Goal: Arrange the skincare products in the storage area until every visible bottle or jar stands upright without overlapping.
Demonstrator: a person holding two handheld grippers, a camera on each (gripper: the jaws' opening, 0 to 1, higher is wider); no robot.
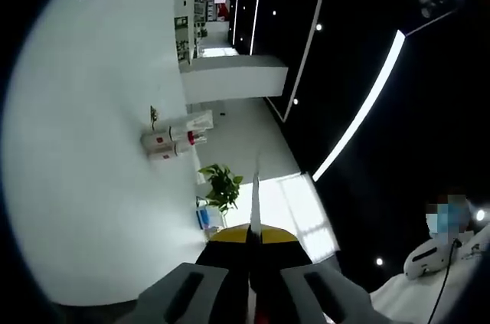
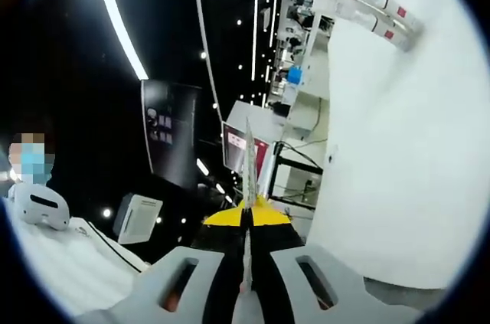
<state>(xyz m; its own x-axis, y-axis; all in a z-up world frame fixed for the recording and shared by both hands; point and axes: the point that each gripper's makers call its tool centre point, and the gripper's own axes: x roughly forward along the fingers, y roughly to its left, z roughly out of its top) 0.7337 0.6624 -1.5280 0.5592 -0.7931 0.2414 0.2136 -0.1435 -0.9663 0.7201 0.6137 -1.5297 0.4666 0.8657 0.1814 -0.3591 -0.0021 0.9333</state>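
The view is rolled sideways. Several white skincare bottles and tubes with red caps and labels (image 1: 174, 140) sit in a tight cluster on a white table (image 1: 84, 155), some lying on their sides. My left gripper (image 1: 255, 186) is shut with nothing in it, held well away from them and pointing past the table edge. In the right gripper view the same white and red products (image 2: 379, 6) lie at the top right on the white table (image 2: 390, 148). My right gripper (image 2: 248, 148) is also shut and empty, far from the products.
A green potted plant (image 1: 222, 186) and a small blue item (image 1: 205, 218) stand near the table's edge. A person in white (image 1: 448, 263) is at the lower right. Dark ceiling with light strips (image 2: 115, 10), a display panel (image 2: 168, 140) and shelving (image 2: 295, 40) lie beyond.
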